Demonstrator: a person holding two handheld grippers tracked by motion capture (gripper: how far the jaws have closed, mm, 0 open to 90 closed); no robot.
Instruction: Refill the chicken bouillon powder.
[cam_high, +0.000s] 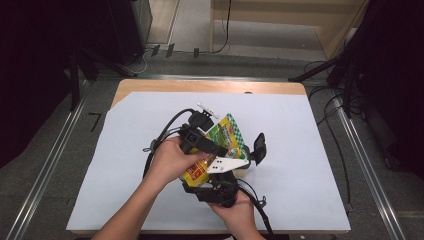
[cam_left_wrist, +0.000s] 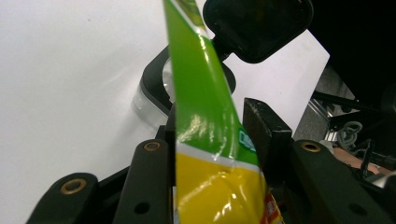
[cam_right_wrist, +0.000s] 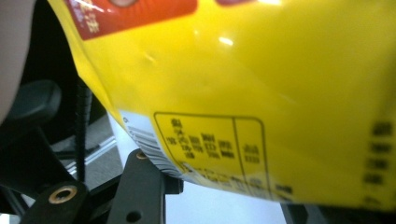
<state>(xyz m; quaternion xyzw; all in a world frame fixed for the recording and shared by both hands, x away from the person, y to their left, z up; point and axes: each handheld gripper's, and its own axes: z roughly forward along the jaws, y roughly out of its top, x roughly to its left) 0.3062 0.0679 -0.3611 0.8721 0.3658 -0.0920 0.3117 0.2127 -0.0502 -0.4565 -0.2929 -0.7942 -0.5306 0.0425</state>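
Yellow-green snack bag (cam_high: 220, 150) held above the white sheet (cam_high: 125, 165) at table centre; left gripper (cam_left_wrist: 210, 135) clamps its green top edge, right gripper (cam_right_wrist: 219, 205) clamps its yellow lower end.

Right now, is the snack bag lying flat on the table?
No. In the high view the snack bag is held up off the white table cover, between the left gripper and the right gripper.

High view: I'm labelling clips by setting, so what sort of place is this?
Probably a lab recording bay: a table under a white sheet, metal rails on the grey floor, and loose cables beside it.
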